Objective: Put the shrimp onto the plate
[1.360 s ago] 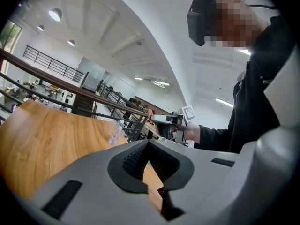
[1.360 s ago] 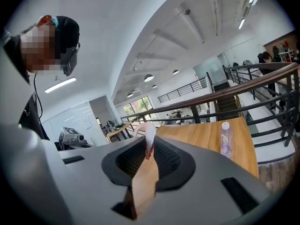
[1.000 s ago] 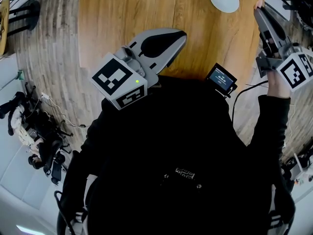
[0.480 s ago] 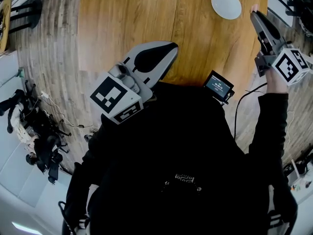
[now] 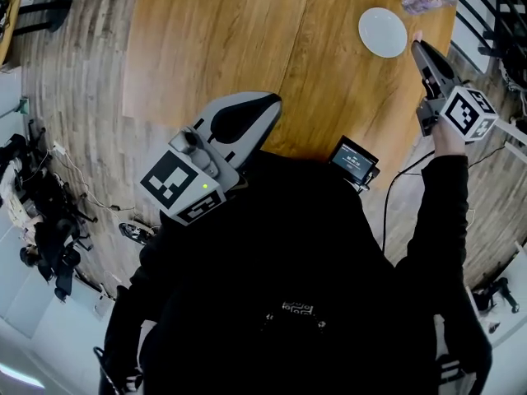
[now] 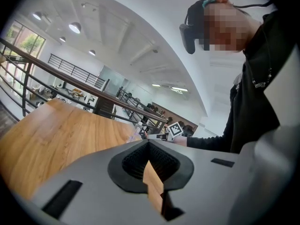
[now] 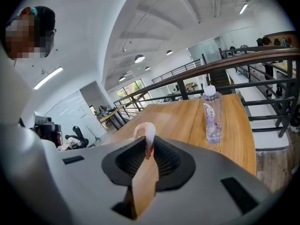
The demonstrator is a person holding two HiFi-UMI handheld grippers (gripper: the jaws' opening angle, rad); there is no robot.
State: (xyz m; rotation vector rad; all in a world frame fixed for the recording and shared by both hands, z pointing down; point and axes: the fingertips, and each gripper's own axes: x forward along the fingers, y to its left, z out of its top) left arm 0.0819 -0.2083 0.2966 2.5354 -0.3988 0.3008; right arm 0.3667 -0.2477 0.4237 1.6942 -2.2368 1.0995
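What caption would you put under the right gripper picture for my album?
The right gripper pinches a pink shrimp; a water bottle stands on the wooden table beyond.

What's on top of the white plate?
Nothing: the plate shows bare across its whole top in the head view, none of it covered. The shrimp is pinched in the right gripper beside it.

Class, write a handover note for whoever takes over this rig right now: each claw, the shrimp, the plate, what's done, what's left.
Left claw: shut, empty, far from the plate.
Right claw: shut on the shrimp, tip just beside the plate in the head view.
Plate: empty, on the table.
Done: shrimp picked up.
Left: bring it over the plate, open, release.
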